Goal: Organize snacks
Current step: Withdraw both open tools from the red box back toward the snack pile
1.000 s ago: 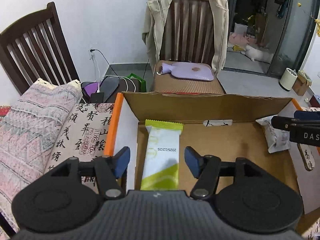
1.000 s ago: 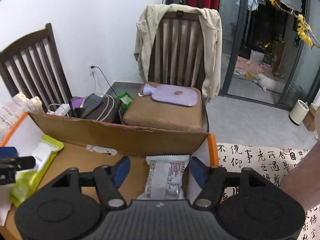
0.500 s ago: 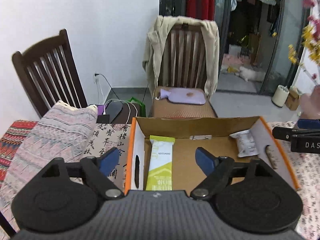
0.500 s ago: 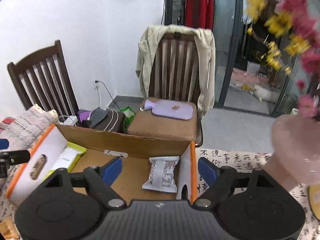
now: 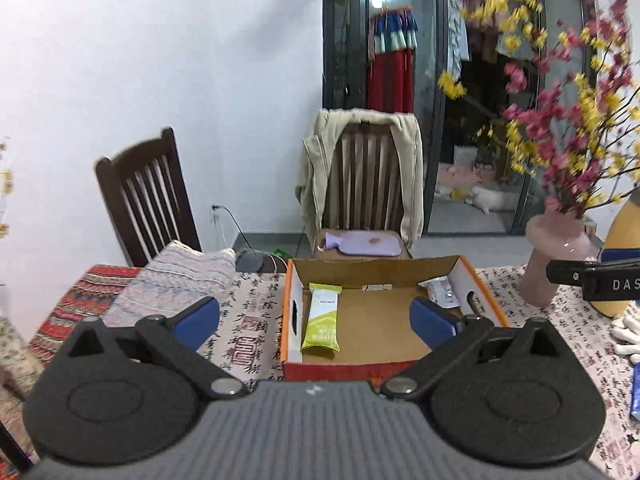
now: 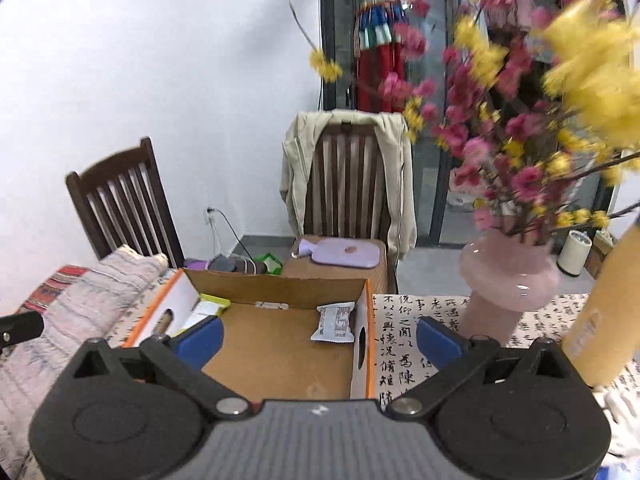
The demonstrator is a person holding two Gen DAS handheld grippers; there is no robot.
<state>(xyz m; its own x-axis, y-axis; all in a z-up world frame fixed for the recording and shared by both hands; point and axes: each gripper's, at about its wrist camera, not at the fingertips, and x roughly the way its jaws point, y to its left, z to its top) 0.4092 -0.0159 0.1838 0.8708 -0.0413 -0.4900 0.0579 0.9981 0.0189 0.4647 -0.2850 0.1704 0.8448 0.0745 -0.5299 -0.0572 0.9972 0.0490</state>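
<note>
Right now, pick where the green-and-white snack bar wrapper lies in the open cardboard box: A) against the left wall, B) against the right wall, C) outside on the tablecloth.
A: the green-and-white snack bar wrapper lies along the open cardboard box's left wall, inside it.

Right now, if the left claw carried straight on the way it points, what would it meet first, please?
Probably the cardboard box: the open left claw points at it, with the green snack bar lying inside in line. Depth is unclear.
</note>
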